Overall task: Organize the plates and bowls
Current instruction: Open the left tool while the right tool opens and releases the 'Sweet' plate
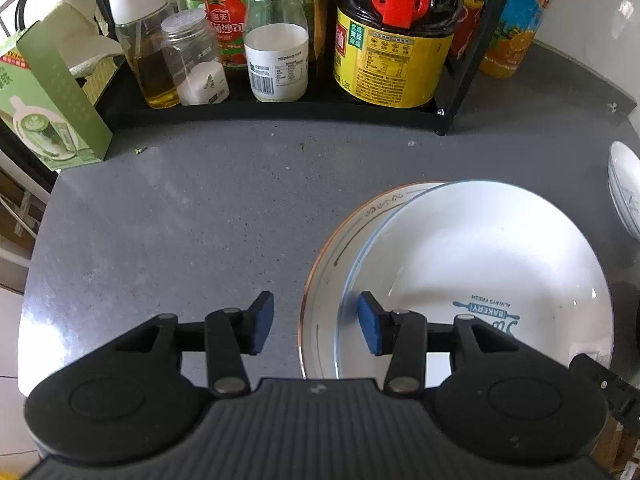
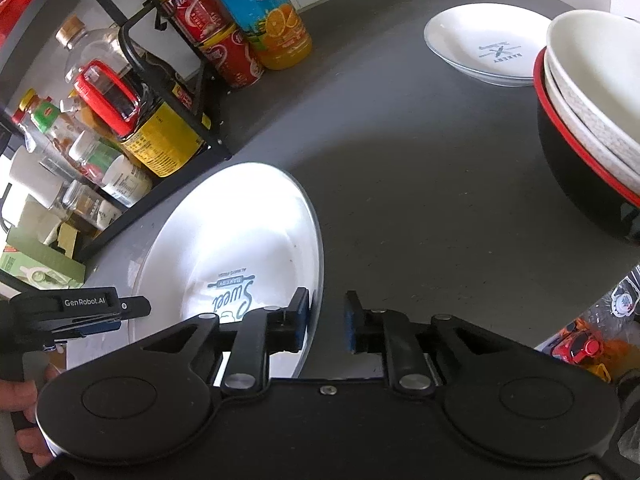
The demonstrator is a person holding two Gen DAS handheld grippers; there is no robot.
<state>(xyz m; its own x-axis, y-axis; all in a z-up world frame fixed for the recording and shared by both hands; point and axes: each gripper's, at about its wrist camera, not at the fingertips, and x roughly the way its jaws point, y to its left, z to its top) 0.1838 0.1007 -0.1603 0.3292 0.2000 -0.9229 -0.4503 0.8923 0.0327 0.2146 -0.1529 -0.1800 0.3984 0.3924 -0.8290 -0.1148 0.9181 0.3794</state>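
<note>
White bakery plate (image 1: 472, 248) lies on a patterned plate (image 1: 352, 224) on the grey counter (image 1: 180, 220). The left tongs (image 1: 316, 324) and right tongs (image 2: 327, 320) both stand open around plate rims, gripping nothing.

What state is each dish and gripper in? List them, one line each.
left gripper: open, rims of both stacked plates between its pads.
right gripper: open, bakery plate's rim between its pads.
bakery plate: lying on patterned plate.
patterned plate: underneath, flat on counter.
second bakery plate: alone, flat.
bowls: nested stack, upright.
</note>
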